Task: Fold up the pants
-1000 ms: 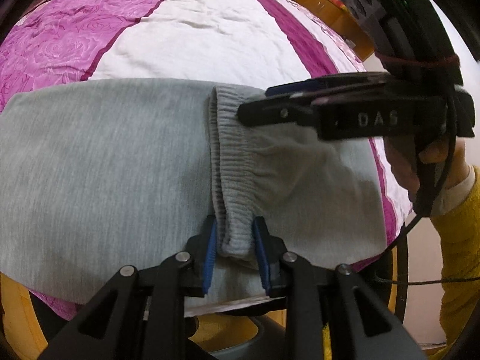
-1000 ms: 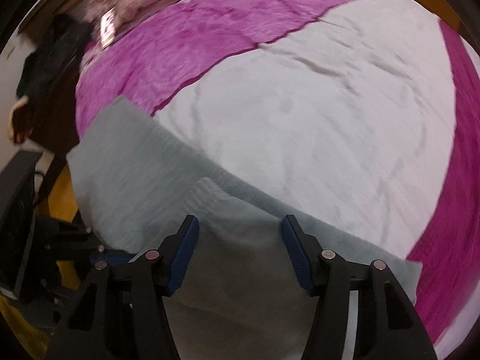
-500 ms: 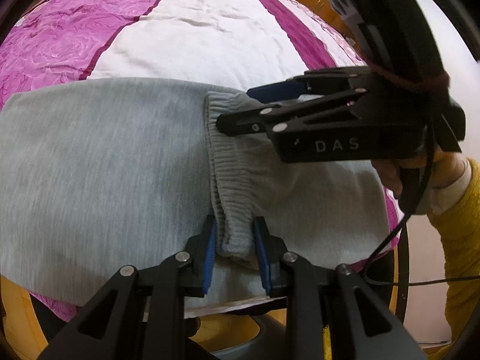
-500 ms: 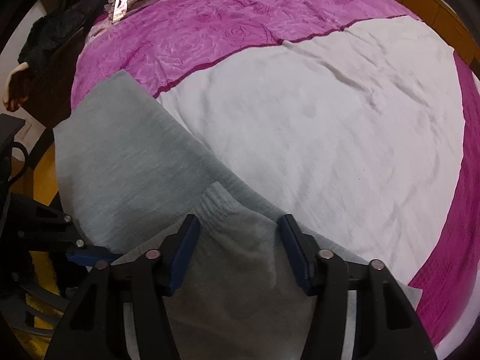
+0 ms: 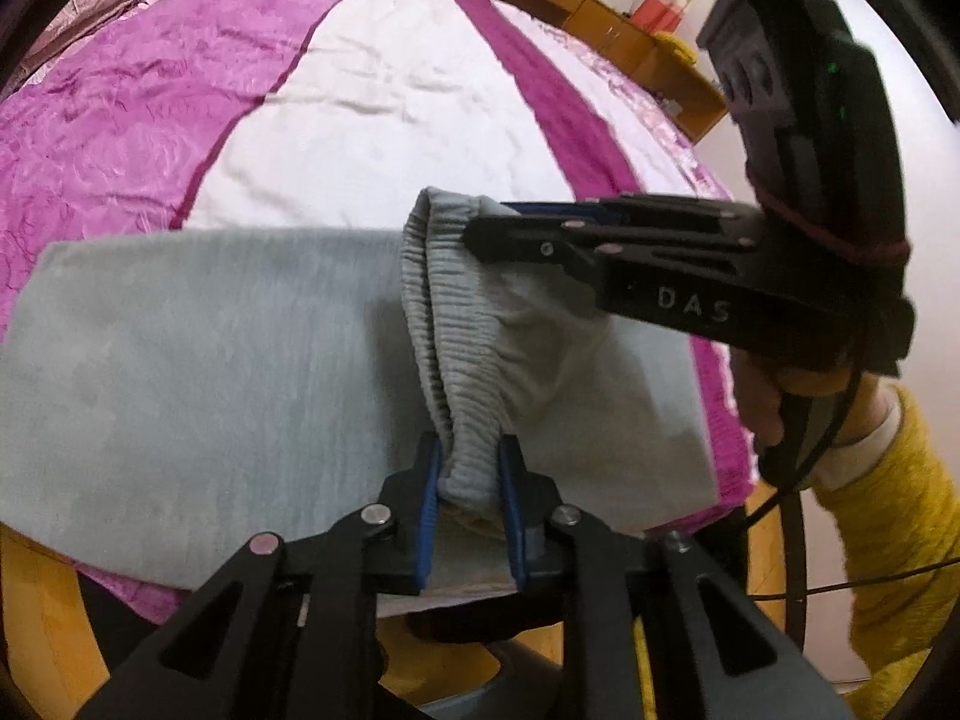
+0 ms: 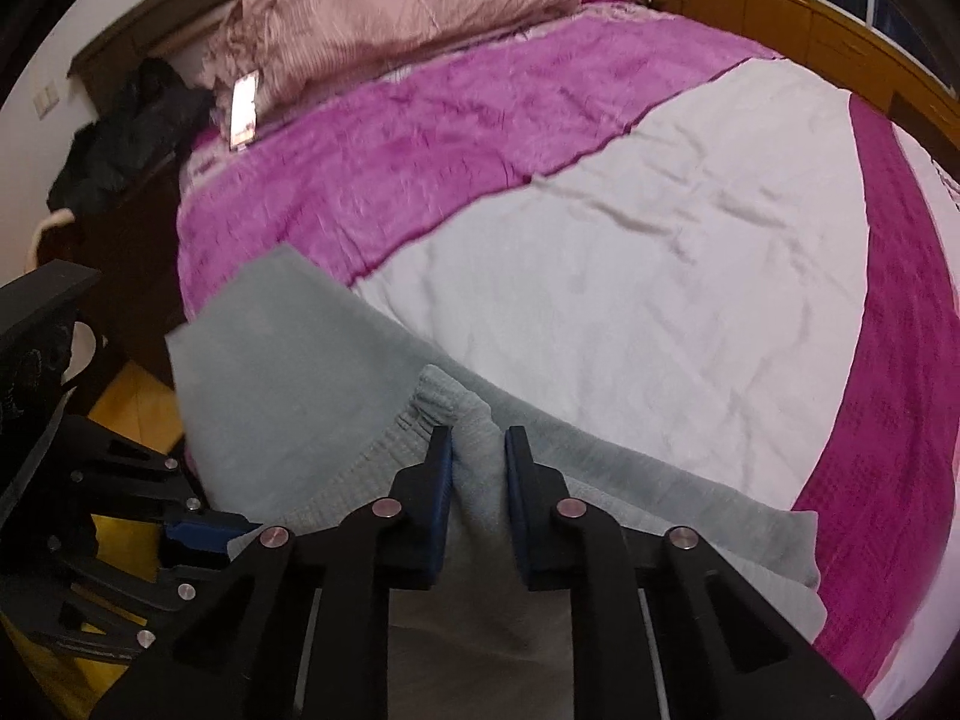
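Legible text: one item only. Pale capital letters "D A S" stood on the black side plate of the right claw, read in the left wrist view, behind the claw's tips, toward the hand holding it. A pale label or tag lay beside the pink bedding in the right wrist view; its print was too blurred to read.

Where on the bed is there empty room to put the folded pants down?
The big white middle of the bedspread, between the two purple stripes, is bare beyond the grey pants. The near edge is crowded: the pants lie there, with the left tool and right tool both pinching the waistband. The head end holds a pink quilt.
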Demonstrator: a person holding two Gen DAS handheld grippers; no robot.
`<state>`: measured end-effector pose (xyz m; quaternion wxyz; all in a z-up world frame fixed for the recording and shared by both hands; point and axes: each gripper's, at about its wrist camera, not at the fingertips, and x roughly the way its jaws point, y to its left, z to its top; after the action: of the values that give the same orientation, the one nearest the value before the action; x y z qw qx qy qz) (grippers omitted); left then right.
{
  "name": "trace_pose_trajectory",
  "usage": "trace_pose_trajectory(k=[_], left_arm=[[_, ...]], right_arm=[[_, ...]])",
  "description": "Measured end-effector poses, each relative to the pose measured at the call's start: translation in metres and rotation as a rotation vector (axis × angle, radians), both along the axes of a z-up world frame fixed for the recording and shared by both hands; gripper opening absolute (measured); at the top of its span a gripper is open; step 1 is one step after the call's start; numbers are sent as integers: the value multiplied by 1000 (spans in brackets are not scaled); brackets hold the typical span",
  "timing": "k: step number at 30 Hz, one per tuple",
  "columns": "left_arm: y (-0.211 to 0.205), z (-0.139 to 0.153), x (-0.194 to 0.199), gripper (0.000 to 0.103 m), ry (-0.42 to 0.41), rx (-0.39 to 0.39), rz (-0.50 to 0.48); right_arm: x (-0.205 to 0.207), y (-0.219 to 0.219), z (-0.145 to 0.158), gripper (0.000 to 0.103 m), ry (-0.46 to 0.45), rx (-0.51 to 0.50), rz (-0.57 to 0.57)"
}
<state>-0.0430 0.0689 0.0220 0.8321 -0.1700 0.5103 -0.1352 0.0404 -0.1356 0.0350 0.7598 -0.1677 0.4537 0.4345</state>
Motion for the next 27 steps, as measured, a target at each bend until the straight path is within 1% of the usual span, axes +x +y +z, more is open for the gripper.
trace_pose_trajectory(k=[6,9,10,13,16,20,24,27], left_arm=[[22,21,-13,19,-40,23,34],[39,31,-21,19,-42,27,63],[50,37,-28,19,-44,34,74],[65,42,-33,19,-44,64,106],[82,44,-41,19,-43,83,131],[104,47,-47,19,-47,97,157],[129,46,-48,19,-32,93,183],[145,41,-50,19,-21,74,204]], right_arm=[[-5,14,17,10,3,72,-22],[-8,29,24,10,15,106,-22],[-9,36,26,10,20,115,-18],[-14,56,29,10,20,136,-2],[-20,75,31,10,28,157,14],[-27,104,32,10,13,152,40],[-30,125,30,10,17,146,60],[-31,141,28,10,29,142,69]])
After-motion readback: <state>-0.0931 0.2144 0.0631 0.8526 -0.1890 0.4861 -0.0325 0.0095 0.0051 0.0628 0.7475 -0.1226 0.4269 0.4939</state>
